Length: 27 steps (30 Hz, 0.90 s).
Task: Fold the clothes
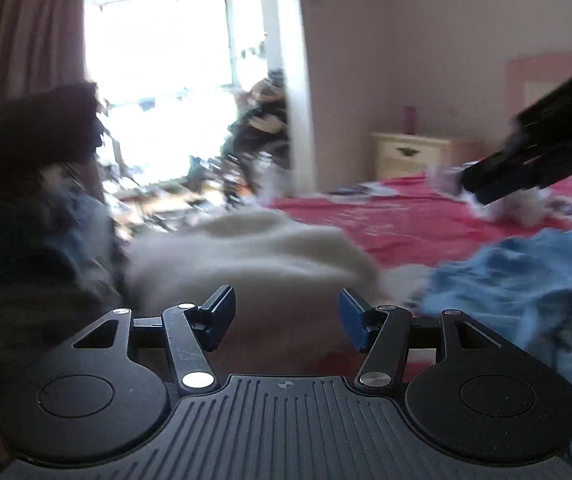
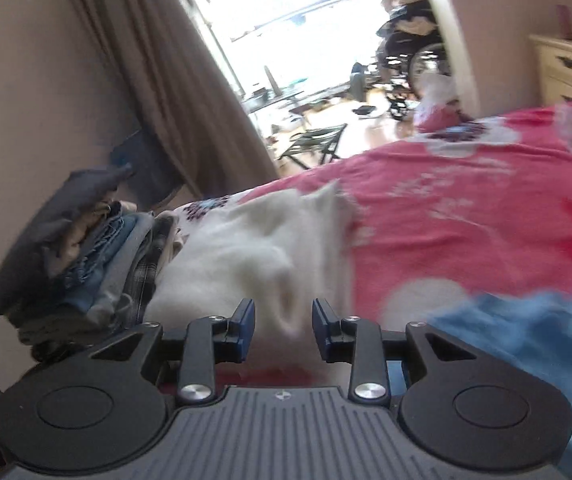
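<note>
At nine o'clock a tall stack of folded dark garments stands done; the fluffy white sweater and crumpled blue cloth remain. The left gripper and right gripper are both spread, empty.

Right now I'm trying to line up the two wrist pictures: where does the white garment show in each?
Left wrist view: the white garment lies mid-frame on the red bedspread, just beyond the left gripper.
Right wrist view: it is centre-left, beside the stack of folded clothes, a fold reaching toward the right gripper.
Shared landmark: the cream nightstand.
</note>
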### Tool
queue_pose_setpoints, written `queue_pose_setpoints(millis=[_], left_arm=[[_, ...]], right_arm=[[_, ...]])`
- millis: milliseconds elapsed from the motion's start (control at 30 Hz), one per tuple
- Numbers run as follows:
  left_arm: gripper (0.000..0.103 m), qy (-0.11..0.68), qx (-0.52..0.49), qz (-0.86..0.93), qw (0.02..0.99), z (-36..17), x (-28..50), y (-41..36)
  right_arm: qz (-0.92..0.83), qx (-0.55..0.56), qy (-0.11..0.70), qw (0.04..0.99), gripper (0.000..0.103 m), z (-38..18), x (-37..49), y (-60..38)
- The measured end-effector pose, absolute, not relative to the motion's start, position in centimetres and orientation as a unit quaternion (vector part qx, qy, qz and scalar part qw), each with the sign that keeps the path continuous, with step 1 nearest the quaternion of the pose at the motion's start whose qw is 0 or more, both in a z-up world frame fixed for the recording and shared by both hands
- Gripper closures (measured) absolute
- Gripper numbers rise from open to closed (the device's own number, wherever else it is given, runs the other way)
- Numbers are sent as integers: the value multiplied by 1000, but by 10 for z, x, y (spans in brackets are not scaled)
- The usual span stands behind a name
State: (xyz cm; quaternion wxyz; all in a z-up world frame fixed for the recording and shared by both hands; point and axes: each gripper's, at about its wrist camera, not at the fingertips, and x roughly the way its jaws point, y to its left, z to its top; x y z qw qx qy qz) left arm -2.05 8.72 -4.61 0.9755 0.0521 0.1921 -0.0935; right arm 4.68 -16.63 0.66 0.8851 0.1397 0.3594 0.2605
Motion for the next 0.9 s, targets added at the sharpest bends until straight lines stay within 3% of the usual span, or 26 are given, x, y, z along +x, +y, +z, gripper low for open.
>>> queue_pose_setpoints(millis=[167, 367, 533, 633, 700, 800, 900], left_arm=[[45, 248, -9, -194, 949, -60, -27, 55], [46, 280, 88, -254, 922, -96, -27, -18], [67, 302, 112, -239, 916, -114, -30, -36], [83, 325, 70, -235, 913, -115, -27, -26], [89, 331, 50, -232, 913, -119, -23, -19], [94, 333, 17, -230, 915, -116, -21, -6], [95, 341, -38, -224, 912, -112, -18, 14]], right_arm=[[224, 176, 404, 869, 66, 10, -2, -222], [143, 300, 464, 821, 63, -57, 3, -256], [103, 344, 477, 802, 62, -104, 33, -254], [87, 335, 480, 806, 74, -120, 48, -248], [85, 347, 477, 803, 94, -123, 51, -249], [104, 344, 456, 814, 102, -115, 54, -244], [141, 336, 440, 821, 102, -103, 64, -231]])
